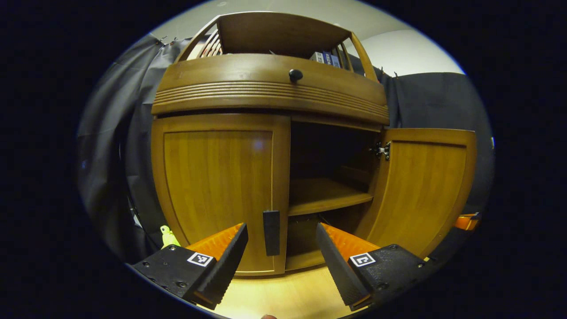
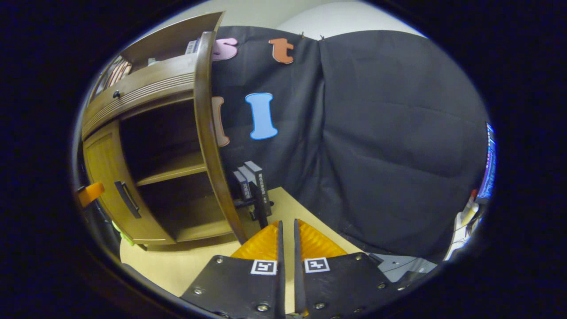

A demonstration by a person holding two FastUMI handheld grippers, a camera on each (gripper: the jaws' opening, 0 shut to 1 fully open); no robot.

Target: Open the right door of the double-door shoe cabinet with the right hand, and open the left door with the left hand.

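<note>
The left gripper (image 1: 281,248) points forward and level, its 2 fingers (image 1: 230,257) spread wide apart with nothing between them. The right gripper (image 2: 286,241) also points forward, its 2 fingers (image 2: 266,243) nearly together, gripping nothing.

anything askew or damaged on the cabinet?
Nothing stands out. Right door is swung open, left door shut with its handle intact; shelf sits level. Left gripper is open before the handle.

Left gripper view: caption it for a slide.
Open hand-held gripper faces the closed left door's handle; right door stands open.
</note>
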